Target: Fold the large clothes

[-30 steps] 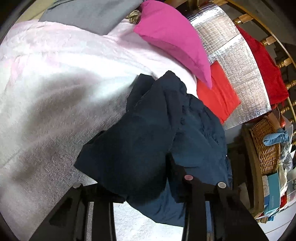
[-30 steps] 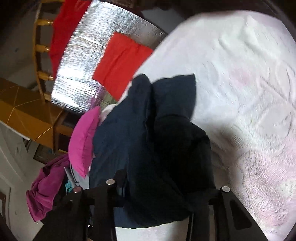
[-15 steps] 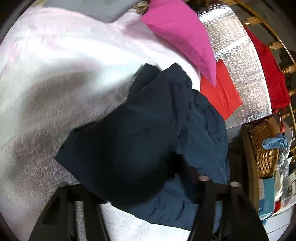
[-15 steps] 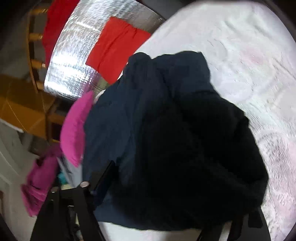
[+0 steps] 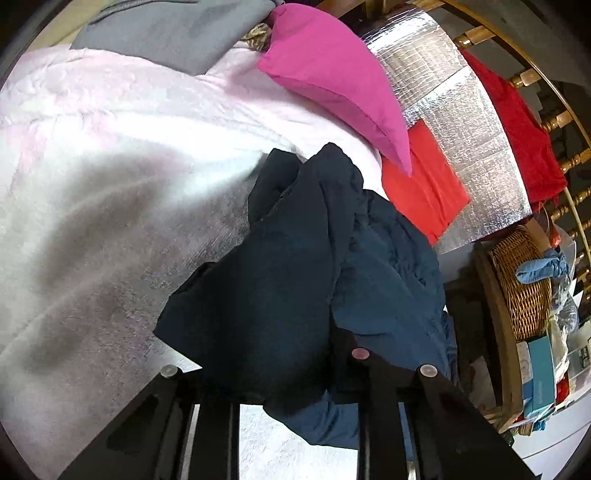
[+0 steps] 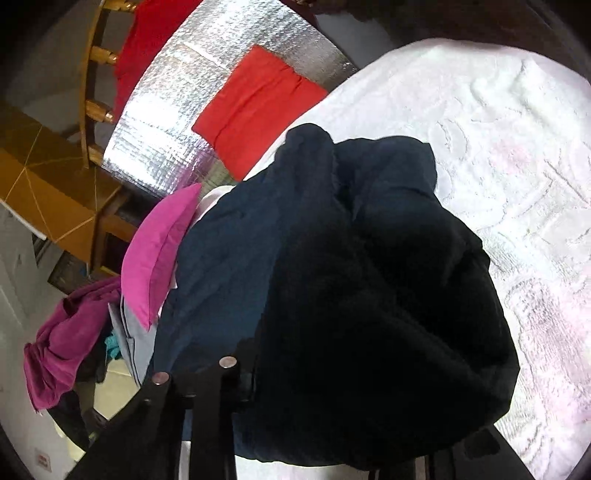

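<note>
While both tongs (image 5: 280, 373) (image 6: 332, 406) grasp the navy garment (image 5: 295, 266), only left shows basket (image 5: 524, 288).

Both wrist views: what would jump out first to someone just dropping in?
The navy garment bunched in the middle, draped over both grippers above the white bedspread. Then the bright colours behind it: a pink pillow at the bed's far edge and a red cloth lying on a silver foil sheet beyond.

Bed with white-pink textured blanket (image 5: 110, 155)
Crumpled navy fabric garment (image 5: 295, 258), magenta pillow (image 5: 332, 74), grey folded cloth (image 5: 173, 29) lie on it.
</note>
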`<state>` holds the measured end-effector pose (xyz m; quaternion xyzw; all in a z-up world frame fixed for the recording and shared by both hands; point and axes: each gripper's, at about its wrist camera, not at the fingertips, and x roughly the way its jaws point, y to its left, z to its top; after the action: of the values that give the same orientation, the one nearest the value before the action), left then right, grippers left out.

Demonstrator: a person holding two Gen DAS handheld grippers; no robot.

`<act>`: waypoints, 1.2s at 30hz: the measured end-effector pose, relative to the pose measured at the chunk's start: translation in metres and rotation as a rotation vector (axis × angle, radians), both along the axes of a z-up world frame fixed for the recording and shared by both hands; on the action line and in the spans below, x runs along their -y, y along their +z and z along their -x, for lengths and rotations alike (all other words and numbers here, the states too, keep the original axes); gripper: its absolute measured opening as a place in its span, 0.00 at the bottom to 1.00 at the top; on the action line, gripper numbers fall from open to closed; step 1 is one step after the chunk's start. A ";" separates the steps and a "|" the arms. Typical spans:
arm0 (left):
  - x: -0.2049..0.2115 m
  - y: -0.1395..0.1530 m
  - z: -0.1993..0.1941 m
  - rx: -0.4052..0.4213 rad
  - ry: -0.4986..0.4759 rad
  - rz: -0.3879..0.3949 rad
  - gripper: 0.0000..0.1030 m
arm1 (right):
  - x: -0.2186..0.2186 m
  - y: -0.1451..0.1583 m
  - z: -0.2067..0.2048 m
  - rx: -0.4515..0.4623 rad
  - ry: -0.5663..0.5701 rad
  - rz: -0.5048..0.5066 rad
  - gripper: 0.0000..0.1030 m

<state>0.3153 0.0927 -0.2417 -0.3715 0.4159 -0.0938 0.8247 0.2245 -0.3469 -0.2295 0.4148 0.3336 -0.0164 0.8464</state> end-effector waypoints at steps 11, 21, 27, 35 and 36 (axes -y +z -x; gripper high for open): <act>-0.009 -0.007 0.025 -0.029 -0.049 -0.026 0.23 | 0.004 -0.008 0.030 -0.033 0.092 0.004 0.33; -0.014 -0.012 0.014 -0.128 -0.015 -0.081 0.61 | 0.024 -0.026 0.031 -0.099 0.098 -0.088 0.53; -0.041 0.010 0.040 -0.125 0.032 -0.108 0.61 | 0.045 -0.009 0.056 -0.135 0.078 -0.118 0.54; -0.033 0.052 0.066 0.053 0.097 -0.410 0.63 | 0.042 0.035 0.096 -0.131 0.012 0.124 0.54; -0.020 0.053 0.064 0.071 0.069 -0.467 0.63 | 0.039 0.040 0.094 -0.121 0.009 0.149 0.54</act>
<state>0.2515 0.1126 -0.1887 -0.1813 0.3842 0.0202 0.9051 0.1301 -0.3856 -0.1897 0.3474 0.3840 -0.0623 0.8532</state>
